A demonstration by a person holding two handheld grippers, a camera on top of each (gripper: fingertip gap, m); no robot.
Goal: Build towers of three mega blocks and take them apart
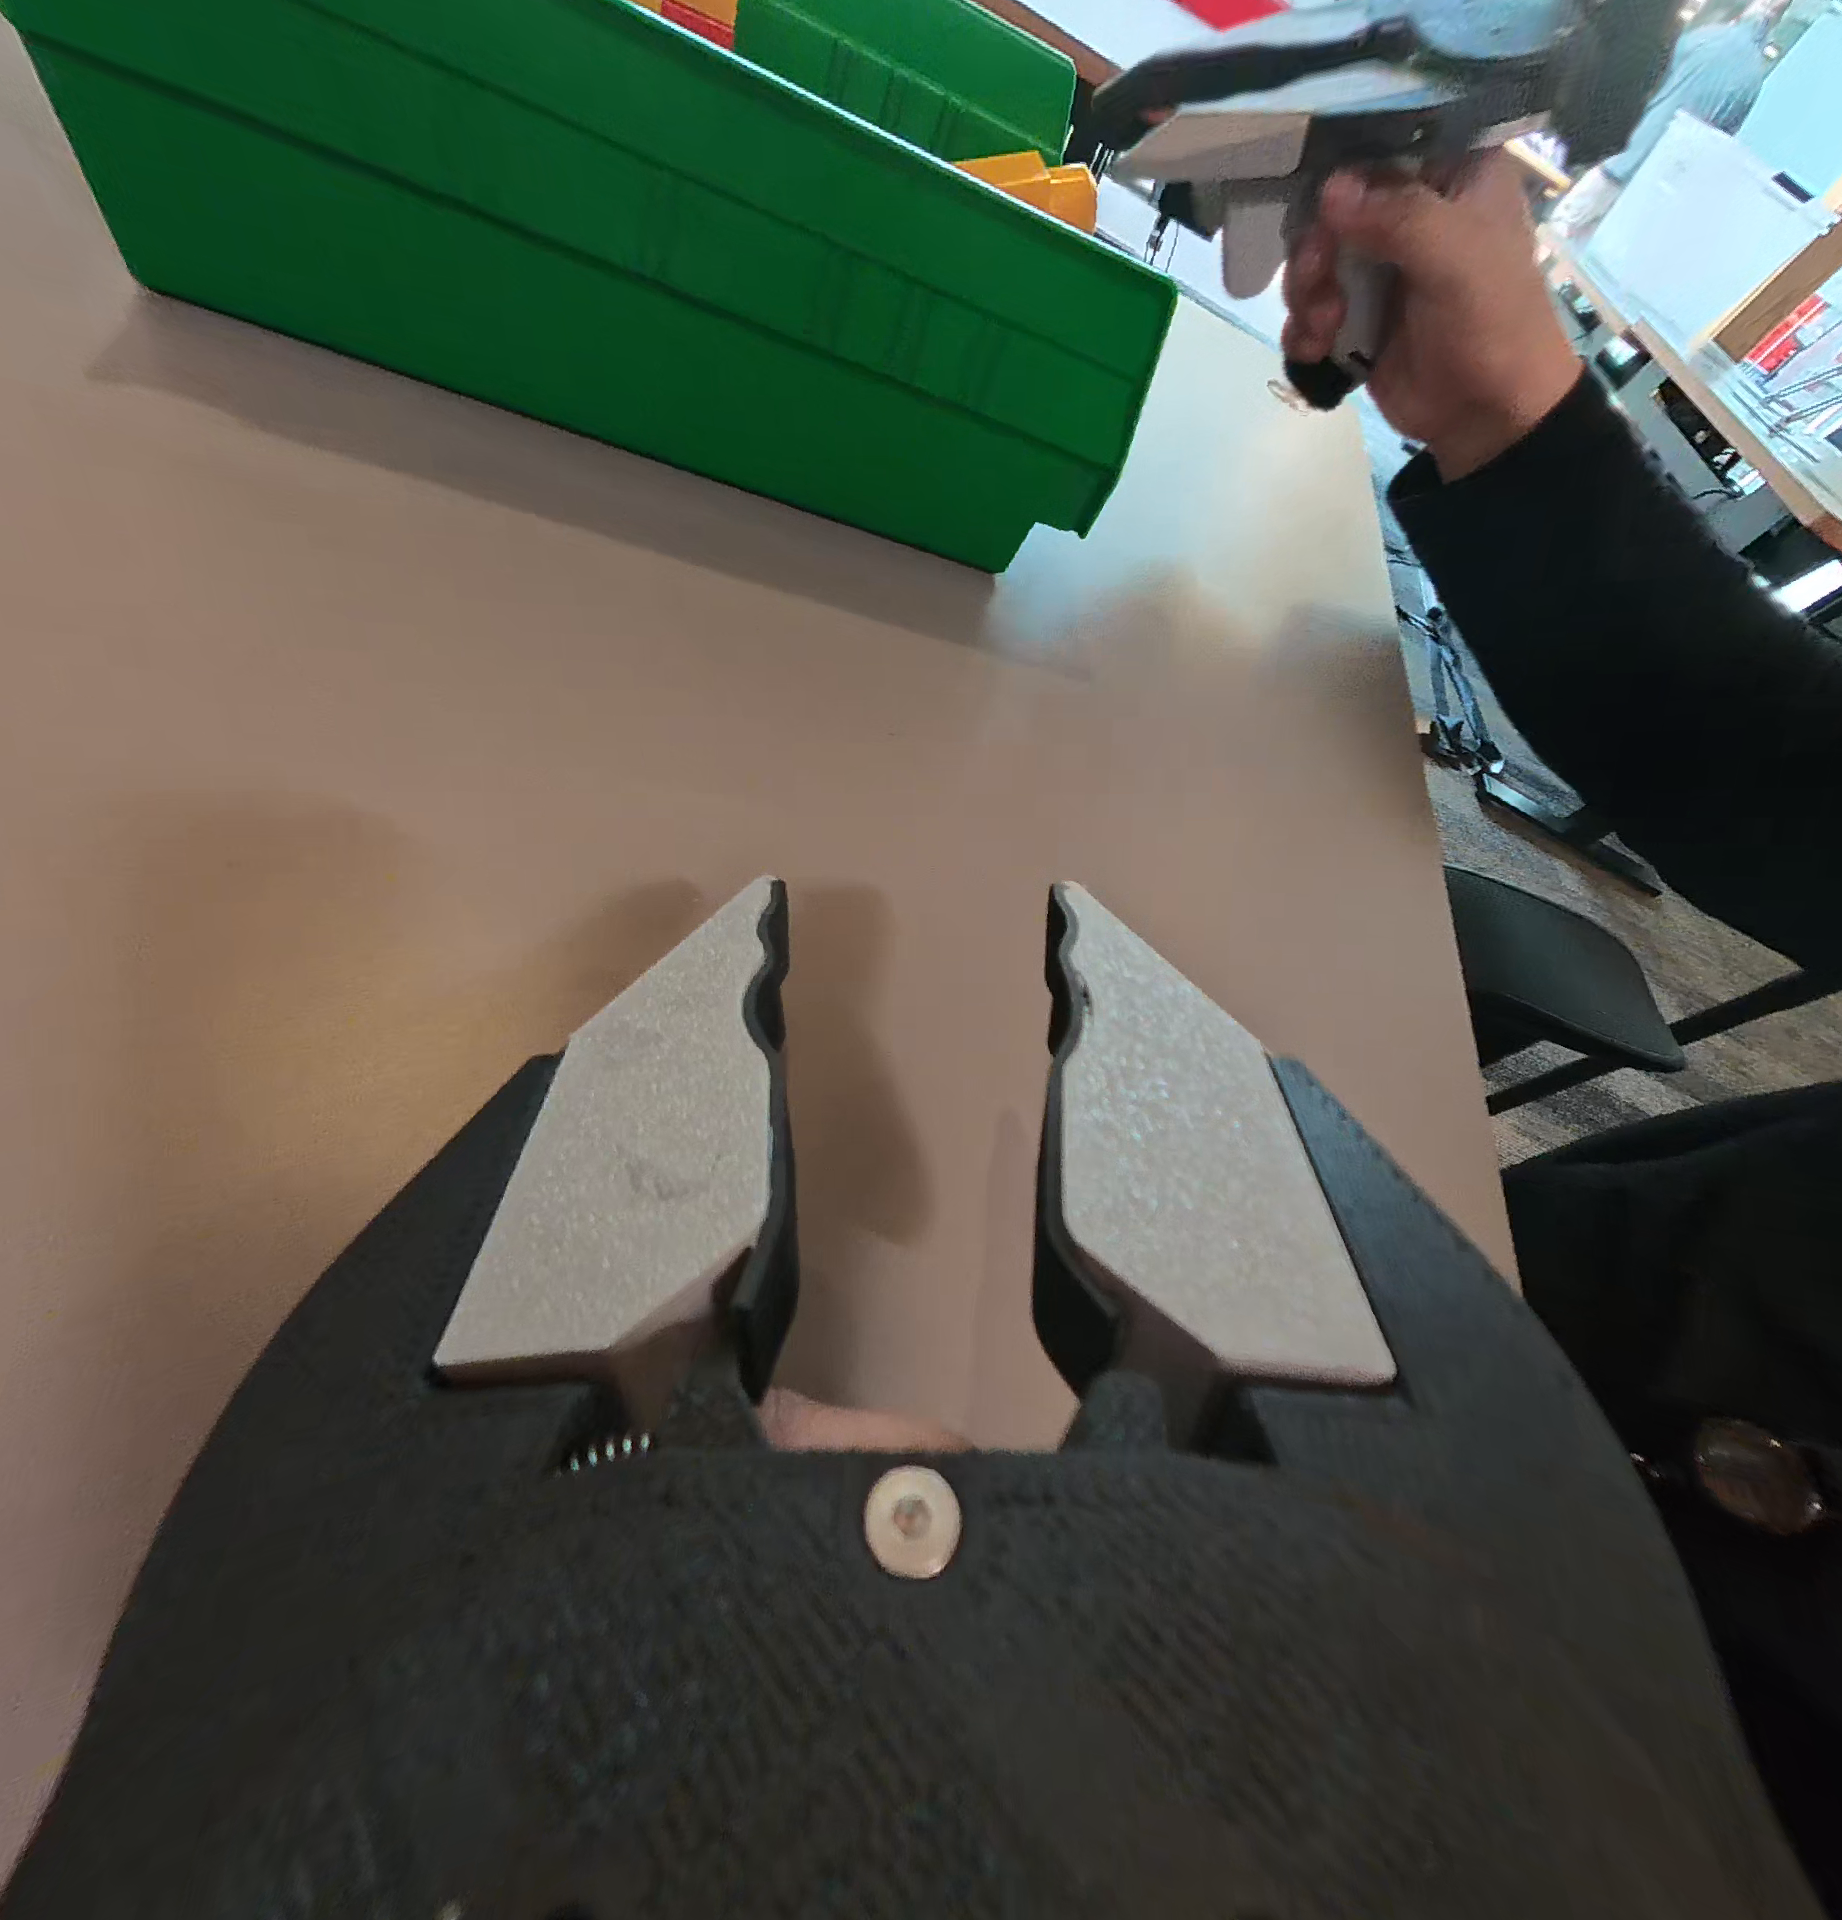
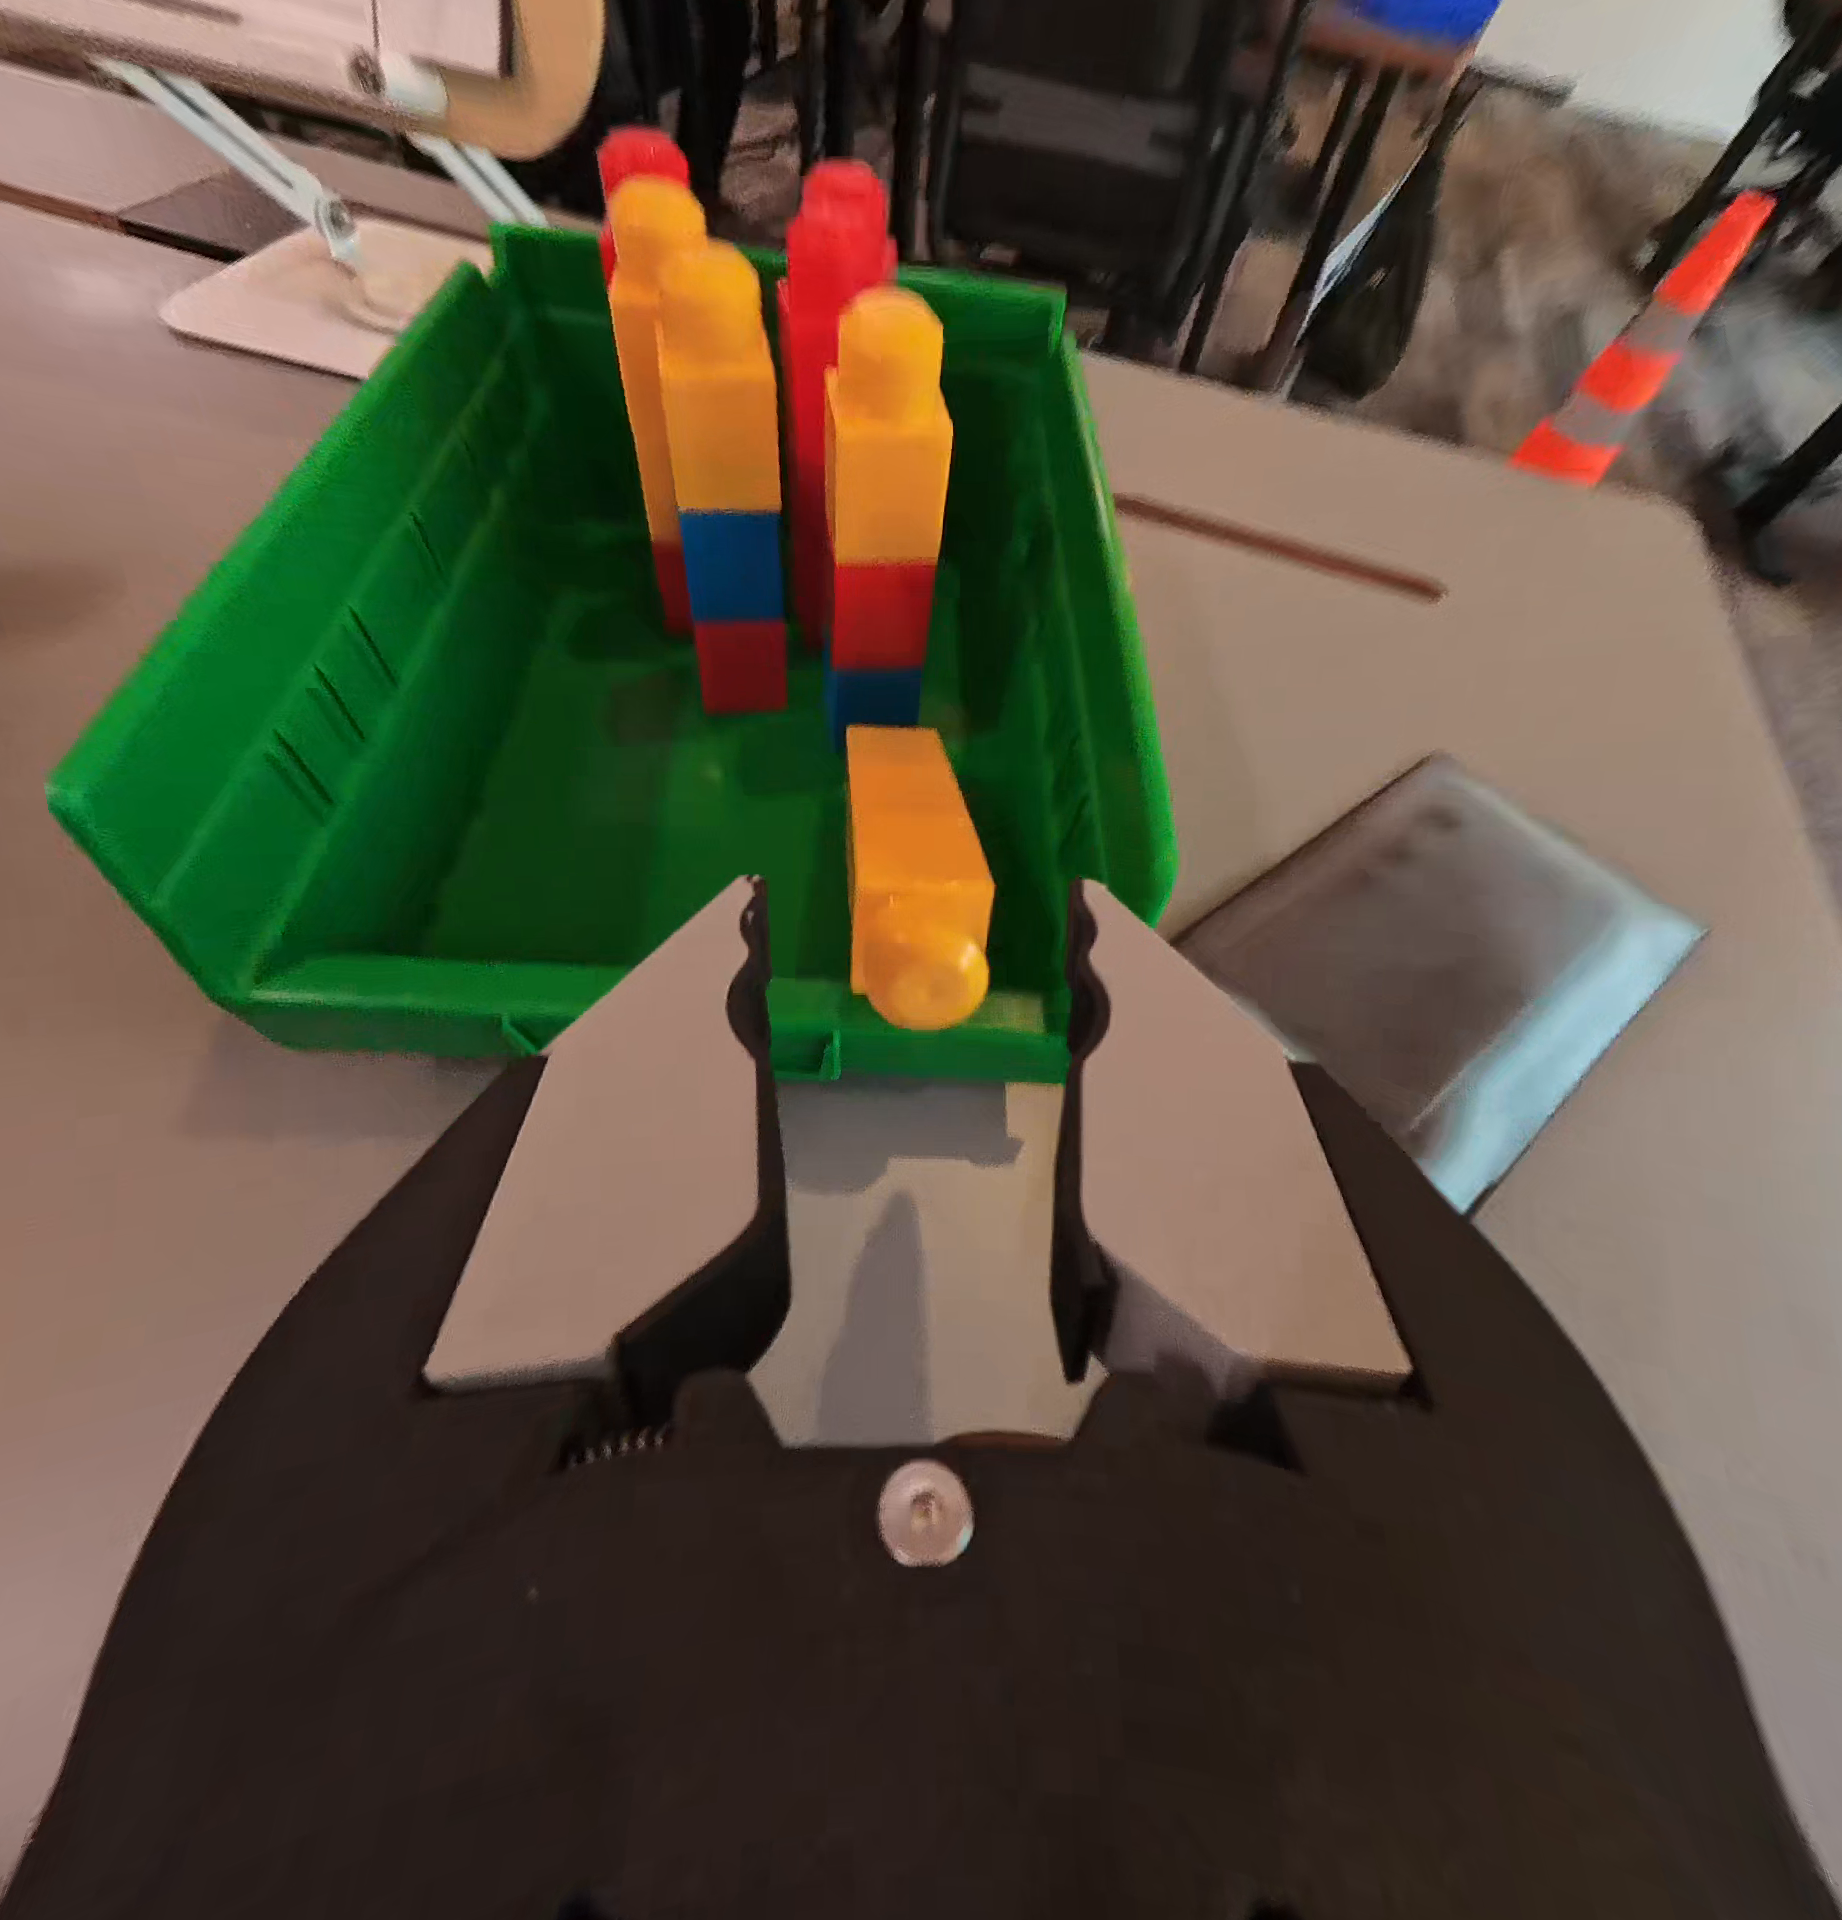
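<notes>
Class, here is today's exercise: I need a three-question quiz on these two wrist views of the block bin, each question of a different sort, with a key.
1. True or false: the right gripper holds a block.
2. Multiple choice: the lone orange block at the near end of the green bin is A) upright, B) lying on its side, C) stacked on a tower.
3. Fill in: the nearest standing tower runs orange on top, red in the middle, ____ at the bottom.

Key: 1 false, its fingers are apart and empty, as with the left gripper; 2 B; 3 blue.
</notes>
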